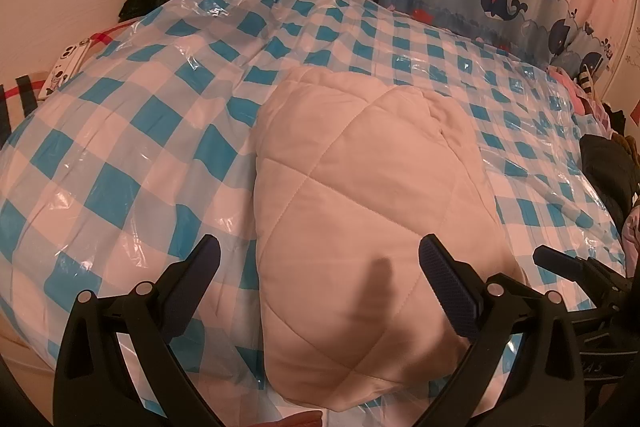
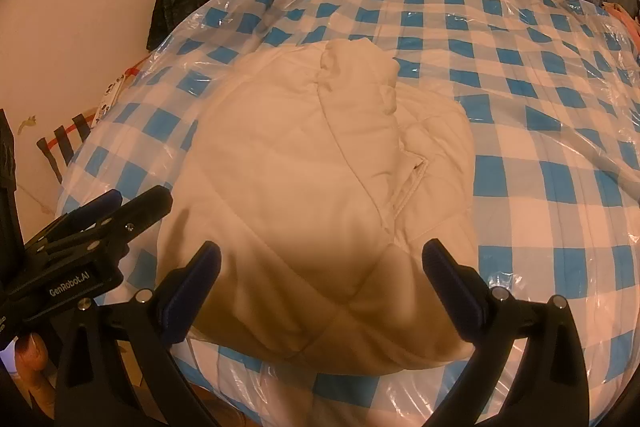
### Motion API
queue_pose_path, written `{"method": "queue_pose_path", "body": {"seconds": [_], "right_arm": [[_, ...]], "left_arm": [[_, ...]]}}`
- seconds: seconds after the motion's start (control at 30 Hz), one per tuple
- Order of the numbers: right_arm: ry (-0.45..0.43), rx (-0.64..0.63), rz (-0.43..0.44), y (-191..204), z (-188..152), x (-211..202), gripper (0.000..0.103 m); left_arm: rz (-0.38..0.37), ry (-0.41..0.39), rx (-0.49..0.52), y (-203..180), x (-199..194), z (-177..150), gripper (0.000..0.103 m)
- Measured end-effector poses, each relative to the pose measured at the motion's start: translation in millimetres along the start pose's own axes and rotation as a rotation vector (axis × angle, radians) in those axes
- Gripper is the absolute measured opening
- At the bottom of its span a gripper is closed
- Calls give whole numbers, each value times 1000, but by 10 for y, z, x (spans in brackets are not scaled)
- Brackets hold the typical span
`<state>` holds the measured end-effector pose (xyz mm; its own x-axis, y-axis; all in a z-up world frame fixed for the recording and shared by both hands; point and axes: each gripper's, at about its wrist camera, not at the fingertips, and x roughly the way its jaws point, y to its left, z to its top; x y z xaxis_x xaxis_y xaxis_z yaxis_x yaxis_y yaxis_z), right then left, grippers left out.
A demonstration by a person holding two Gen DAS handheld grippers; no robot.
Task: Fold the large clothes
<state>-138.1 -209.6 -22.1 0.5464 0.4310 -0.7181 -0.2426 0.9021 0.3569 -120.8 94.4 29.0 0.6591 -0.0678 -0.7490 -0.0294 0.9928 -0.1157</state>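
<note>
Checked sheet (image 2: 540, 131) clear around folded quilted garment (image 2: 304, 195).

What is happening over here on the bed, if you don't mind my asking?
A person holds a gripper in each hand above a cream quilted garment lying bunched into a compact bundle on a blue-and-white checked plastic cover. The left gripper and right gripper are both open and hold nothing. The garment looks largely folded, though one side is loose and rumpled.
</note>
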Motion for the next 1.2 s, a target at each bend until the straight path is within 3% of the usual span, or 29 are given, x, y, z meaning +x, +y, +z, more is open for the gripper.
{"method": "queue_pose_path", "body": {"seconds": [1.2], "right_arm": [[13, 1, -2, -56, -70, 41, 97]], "left_arm": [[-12, 8, -3, -15, 12, -18, 95]]}}
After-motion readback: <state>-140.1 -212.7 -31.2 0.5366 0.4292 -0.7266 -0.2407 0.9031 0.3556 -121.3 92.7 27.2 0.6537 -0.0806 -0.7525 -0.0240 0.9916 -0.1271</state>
